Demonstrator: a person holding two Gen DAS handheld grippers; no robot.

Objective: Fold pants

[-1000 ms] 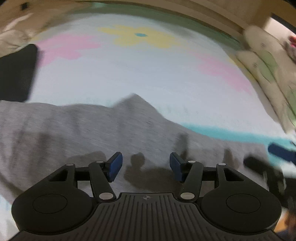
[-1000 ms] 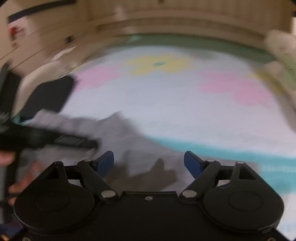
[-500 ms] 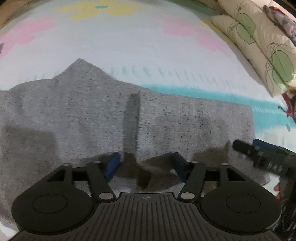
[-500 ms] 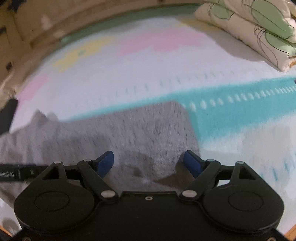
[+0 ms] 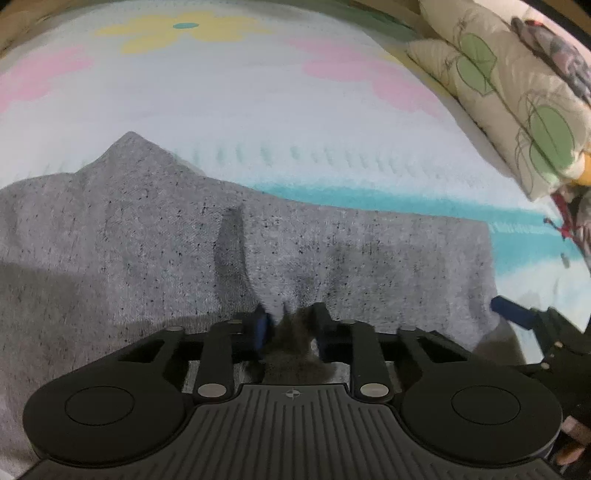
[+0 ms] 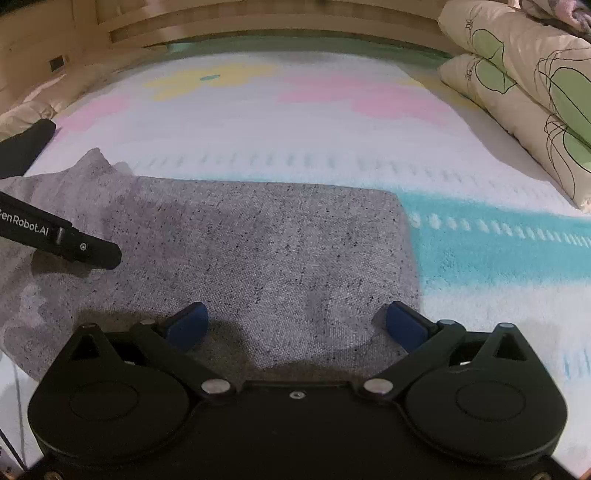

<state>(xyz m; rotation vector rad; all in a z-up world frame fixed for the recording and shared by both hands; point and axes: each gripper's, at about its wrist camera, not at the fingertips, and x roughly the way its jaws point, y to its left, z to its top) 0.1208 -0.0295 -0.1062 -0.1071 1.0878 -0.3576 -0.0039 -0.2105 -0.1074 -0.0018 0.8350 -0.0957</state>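
Note:
The grey speckled pants [image 5: 155, 236] lie flat across the bed, with a pointed peak at the far left; they also show in the right wrist view [image 6: 280, 251]. My left gripper [image 5: 290, 325] is shut on a bunched pinch of the pants' near edge. My right gripper [image 6: 295, 325] is open, its blue pads [image 6: 404, 325] spread wide just above the pants' near right corner. It shows in the left wrist view [image 5: 517, 314] at the right edge. The left gripper's finger shows in the right wrist view [image 6: 74, 247] at the left.
The pants lie on a white blanket [image 6: 332, 140] with pink and yellow flowers and a teal stripe [image 6: 498, 243]. Leaf-patterned pillows [image 6: 517, 85] stack at the right. A black cloth [image 6: 26, 144] lies at the far left. A wooden bed frame [image 6: 258, 22] runs along the back.
My left gripper has closed from open onto the near edge of the pants. Both grippers have come lower and nearer to the cloth; the right stays open.

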